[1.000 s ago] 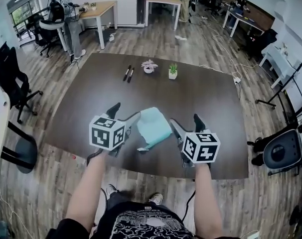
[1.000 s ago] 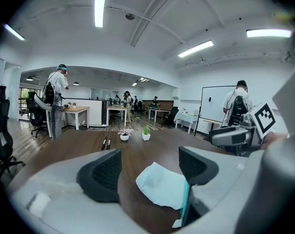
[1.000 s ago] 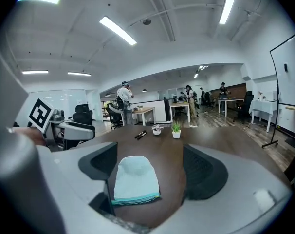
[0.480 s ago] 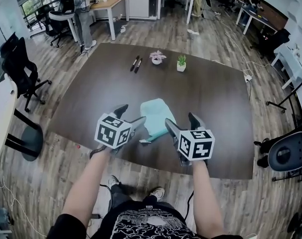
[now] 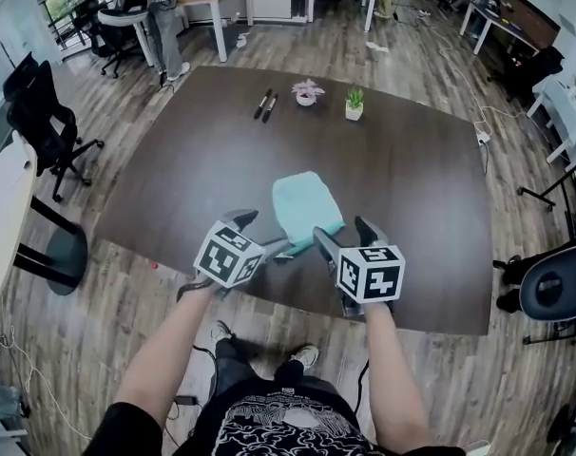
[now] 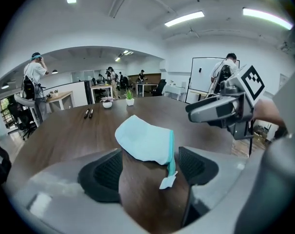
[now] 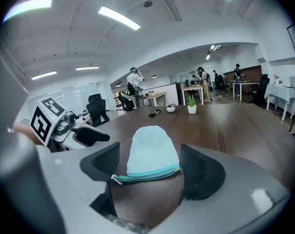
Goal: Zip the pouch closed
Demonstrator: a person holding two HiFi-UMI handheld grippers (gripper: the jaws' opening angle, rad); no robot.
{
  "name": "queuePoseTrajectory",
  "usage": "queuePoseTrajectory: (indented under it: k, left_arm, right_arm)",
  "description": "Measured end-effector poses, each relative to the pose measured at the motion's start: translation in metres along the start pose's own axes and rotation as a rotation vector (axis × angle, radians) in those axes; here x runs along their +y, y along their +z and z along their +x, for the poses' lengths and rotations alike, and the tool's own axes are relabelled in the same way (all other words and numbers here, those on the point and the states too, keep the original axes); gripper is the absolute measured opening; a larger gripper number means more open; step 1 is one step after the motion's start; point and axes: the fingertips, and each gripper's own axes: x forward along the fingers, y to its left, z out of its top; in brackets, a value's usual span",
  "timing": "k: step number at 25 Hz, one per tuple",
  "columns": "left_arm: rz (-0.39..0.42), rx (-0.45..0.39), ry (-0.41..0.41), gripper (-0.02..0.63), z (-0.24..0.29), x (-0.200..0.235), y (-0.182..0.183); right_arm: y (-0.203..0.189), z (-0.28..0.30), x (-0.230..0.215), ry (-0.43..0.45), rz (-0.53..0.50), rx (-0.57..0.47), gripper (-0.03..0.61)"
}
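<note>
Near table (image 5: pixel 174 160) edge, pouch (image 5: pixel 305 205) with zipper (image 7: pixel 146 175) crosswise; pull tab (image 6: pixel 168 180) nearest left tool (image 5: pixel 266 233), wide, empty; right tool (image 5: pixel 343 232) wide, just narrowing, pouch between jaws untouched.

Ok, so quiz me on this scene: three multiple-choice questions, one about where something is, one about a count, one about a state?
1. Where does the pouch lie?
A. On the floor
B. On the table, near the person's edge
C. On an office chair

2. How many markers lie at the table's far side?
A. One
B. Four
C. Two

3. On the left gripper, how do the jaws stand?
A. Apart, clamping nothing
B. Shut on the pouch
C. Shut on a marker

Answers:
1 B: the pouch rests flat on the table by its near edge.
2 C: a pair of markers lies side by side.
3 A: the pads stand wide apart, with the pouch untouched ahead of them.
</note>
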Motion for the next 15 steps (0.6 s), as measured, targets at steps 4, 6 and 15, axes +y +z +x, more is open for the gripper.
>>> queuePoseTrajectory:
  k: [4,6,15]
  left_arm:
    - [0.023,0.045,-0.036,0.376,0.008,-0.013,-0.019]
    - [0.039,0.067,-0.05,0.376,0.012,-0.016,-0.028]
    - [0.09,0.149,-0.091,0.317,0.021,-0.022,-0.059]
  right_arm:
    - [-0.01,0.001,0.0,-0.001,0.005,0.017,0.38]
    - [-0.015,0.002,0.0,-0.001,0.009,0.027,0.38]
    - [-0.037,0.008,0.005,0.01,0.022,0.069,0.38]
